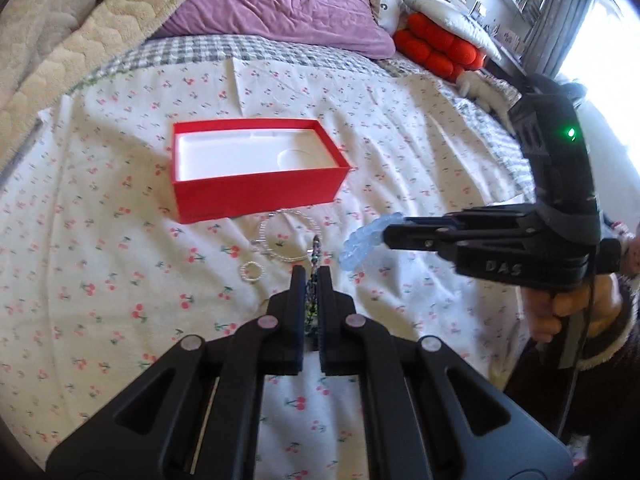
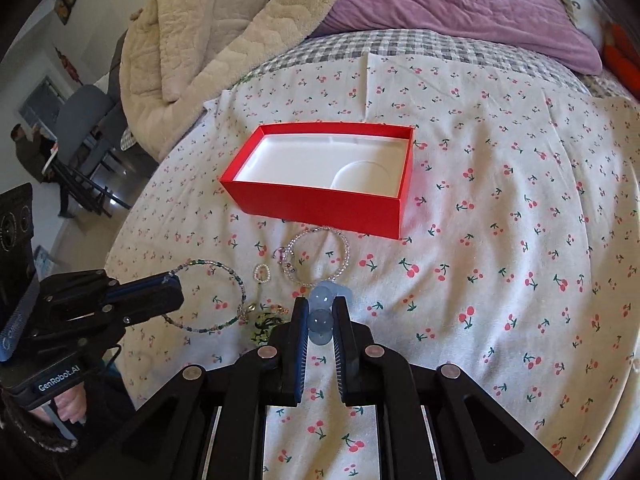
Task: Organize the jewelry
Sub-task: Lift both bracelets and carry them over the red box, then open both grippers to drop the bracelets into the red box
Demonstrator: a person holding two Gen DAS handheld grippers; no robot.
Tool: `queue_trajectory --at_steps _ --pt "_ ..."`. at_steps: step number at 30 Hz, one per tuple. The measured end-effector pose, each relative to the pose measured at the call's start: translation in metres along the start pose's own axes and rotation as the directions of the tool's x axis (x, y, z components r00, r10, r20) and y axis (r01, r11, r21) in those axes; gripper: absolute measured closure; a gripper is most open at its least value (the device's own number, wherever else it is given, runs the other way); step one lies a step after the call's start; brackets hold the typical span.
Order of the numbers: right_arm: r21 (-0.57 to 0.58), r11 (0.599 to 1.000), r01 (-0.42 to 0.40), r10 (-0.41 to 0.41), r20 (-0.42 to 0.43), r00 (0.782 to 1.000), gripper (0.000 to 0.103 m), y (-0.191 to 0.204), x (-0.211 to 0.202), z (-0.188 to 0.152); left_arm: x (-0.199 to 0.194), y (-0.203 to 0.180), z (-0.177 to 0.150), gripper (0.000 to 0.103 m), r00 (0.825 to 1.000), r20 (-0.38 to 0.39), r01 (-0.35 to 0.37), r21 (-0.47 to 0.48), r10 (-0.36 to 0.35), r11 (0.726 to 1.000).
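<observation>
Left wrist view: the left gripper (image 1: 311, 276) is pinched narrow on a dark beaded bracelet (image 1: 313, 280), seen edge-on between the jaws, apparently so that it can be carried to the box. The red box (image 1: 256, 192) stands open on the cherry-print sheet (image 1: 400, 160), its white liner bare; I judge nothing has been put away yet. The right gripper (image 1: 384, 234) reaches in from the right, clamped on a pale blue bead bracelet (image 1: 362, 242) that hangs clear of the sheet. Just in front of the box lie one clear bead bracelet (image 1: 290, 236) and one small bead ring (image 1: 252, 271). Right wrist view: the right gripper (image 2: 321, 308) shows blue beads (image 2: 321, 320) squeezed between its jaws. The left gripper (image 2: 178, 294) grips the dark bracelet (image 2: 210, 296) by its rim, the loop standing out sideways over the sheet. The ring (image 2: 262, 273) and the clear bracelet (image 2: 316, 256) rest near the box (image 2: 316, 208); a small green-and-dark trinket (image 2: 262, 326) lies close by, too blurred to name. Count: three bracelets, one ring, one unidentified piece, one box.
</observation>
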State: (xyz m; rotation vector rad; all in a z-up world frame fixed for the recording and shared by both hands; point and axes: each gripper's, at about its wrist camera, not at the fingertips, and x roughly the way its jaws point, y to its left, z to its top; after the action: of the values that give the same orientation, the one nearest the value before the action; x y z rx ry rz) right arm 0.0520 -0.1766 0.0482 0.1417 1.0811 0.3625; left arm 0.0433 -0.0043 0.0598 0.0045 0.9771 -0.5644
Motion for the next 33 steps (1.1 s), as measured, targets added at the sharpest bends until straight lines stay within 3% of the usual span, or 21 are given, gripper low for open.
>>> queue_trajectory --at_steps 7,12,22,30,33 --pt "0.001 1.0 0.0 0.0 0.02 1.0 0.091 0.001 -0.006 0.002 0.003 0.006 -0.001 0.097 0.998 -0.003 -0.065 -0.005 0.065 0.998" --pt "0.001 1.0 -0.004 0.004 0.039 0.999 0.091 0.002 -0.013 0.01 -0.001 0.007 0.005 0.097 0.997 0.017 -0.071 -0.006 0.071 0.997" --pt "0.011 1.0 -0.003 0.002 0.076 0.997 0.091 0.004 -0.016 0.043 -0.004 0.018 0.049 0.097 0.997 0.061 -0.035 -0.05 0.038 0.998" --pt "0.02 1.0 0.0 -0.003 0.112 0.994 0.091 0.003 0.005 0.078 0.028 0.032 0.086 0.097 0.998 0.066 0.008 -0.114 0.0 0.994" --pt "0.034 0.999 -0.008 0.004 0.121 0.993 0.091 0.003 0.013 0.088 0.036 0.037 0.094 0.097 0.997 0.076 -0.007 -0.116 0.016 0.993"
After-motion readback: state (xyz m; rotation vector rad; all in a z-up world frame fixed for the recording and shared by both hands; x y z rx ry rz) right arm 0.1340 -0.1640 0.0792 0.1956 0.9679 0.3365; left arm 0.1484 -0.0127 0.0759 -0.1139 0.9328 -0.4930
